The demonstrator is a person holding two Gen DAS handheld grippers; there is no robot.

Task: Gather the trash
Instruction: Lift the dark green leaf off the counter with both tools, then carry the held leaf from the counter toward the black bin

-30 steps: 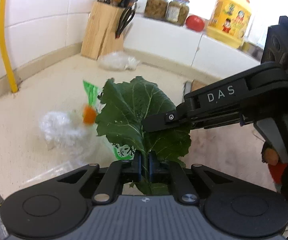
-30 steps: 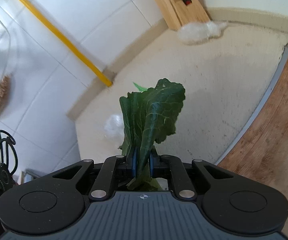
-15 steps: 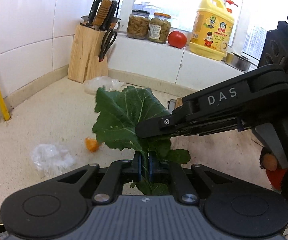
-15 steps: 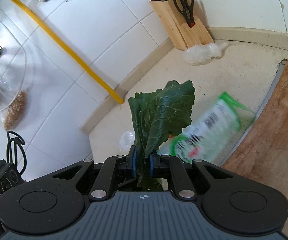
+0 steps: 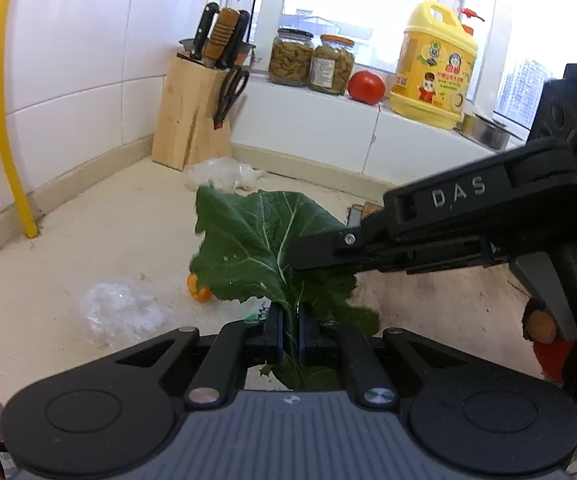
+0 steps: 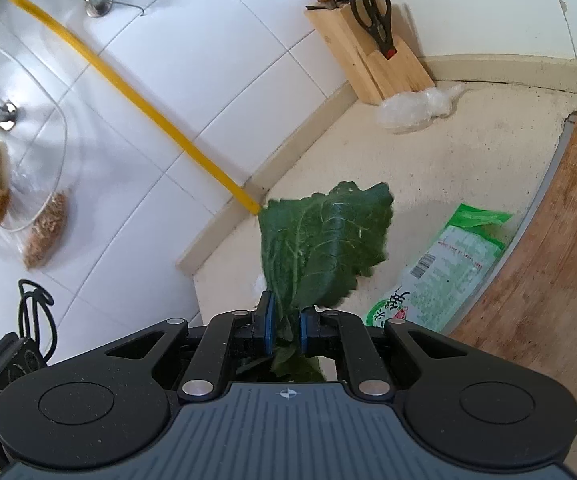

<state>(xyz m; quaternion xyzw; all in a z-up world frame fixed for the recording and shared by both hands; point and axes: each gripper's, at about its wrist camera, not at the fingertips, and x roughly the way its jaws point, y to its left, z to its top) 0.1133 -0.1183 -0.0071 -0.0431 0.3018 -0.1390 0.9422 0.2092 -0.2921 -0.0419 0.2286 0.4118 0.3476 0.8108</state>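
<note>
A dark green leaf [image 5: 248, 240] stands upright with my left gripper [image 5: 290, 332] shut on its stem. My right gripper [image 5: 294, 254] reaches in from the right and its finger lies across that leaf. In the right wrist view my right gripper [image 6: 286, 324] is shut on a green leaf [image 6: 320, 248]; whether it is the same leaf I cannot tell. On the counter lie a green printed packet [image 6: 448, 272], an orange scrap [image 5: 199, 290], a crumpled clear plastic wad [image 5: 118, 310] and a second plastic wad [image 5: 220, 172] by the knife block.
A wooden knife block [image 5: 190, 128] stands in the corner against the tiled wall. A yellow pipe [image 5: 12, 140] runs down to the counter. Jars, a tomato [image 5: 365, 87] and a yellow bottle [image 5: 434, 64] sit on the sill. A wooden cutting board [image 6: 548, 280] lies at right.
Both grippers have risen and tilted up with the leaf held. The green packet has come into the right wrist view. The right pads stand slightly wider apart.
</note>
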